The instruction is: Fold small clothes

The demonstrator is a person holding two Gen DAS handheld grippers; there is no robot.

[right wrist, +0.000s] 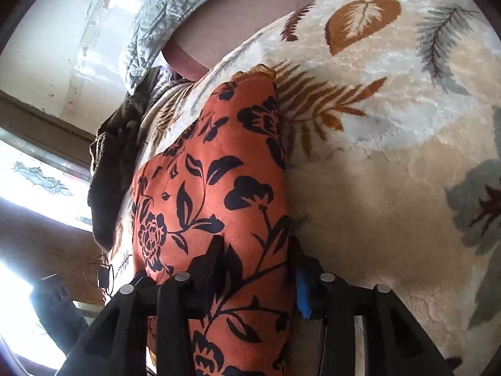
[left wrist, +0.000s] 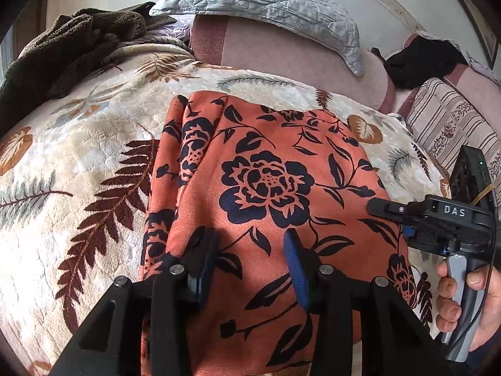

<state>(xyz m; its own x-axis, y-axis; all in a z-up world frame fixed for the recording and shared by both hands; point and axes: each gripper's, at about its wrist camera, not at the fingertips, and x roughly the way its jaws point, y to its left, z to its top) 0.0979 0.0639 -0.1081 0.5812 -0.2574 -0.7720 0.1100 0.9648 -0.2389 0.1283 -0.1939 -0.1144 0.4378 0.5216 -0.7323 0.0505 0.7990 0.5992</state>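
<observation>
An orange garment with dark blue flowers (left wrist: 266, 172) lies folded into a long strip on a cream leaf-patterned blanket (left wrist: 78, 163). My left gripper (left wrist: 249, 253) hovers over the garment's near end, its jaws apart and nothing between them. At the strip's right edge is my right gripper (left wrist: 394, 219), held by a person's hand (left wrist: 451, 297). One of its fingers lies on top of the cloth and the blue-padded one sits under the edge. In the right wrist view the garment (right wrist: 213, 172) fills the gap of my right gripper (right wrist: 256, 257), which is shut on it.
A grey quilted pillow (left wrist: 266, 6) leans on a pink backrest (left wrist: 281, 50) beyond the blanket. A dark brown fleece (left wrist: 72, 40) is heaped at the far left. At the far right are a black item (left wrist: 419, 62) and a striped cushion (left wrist: 447, 125).
</observation>
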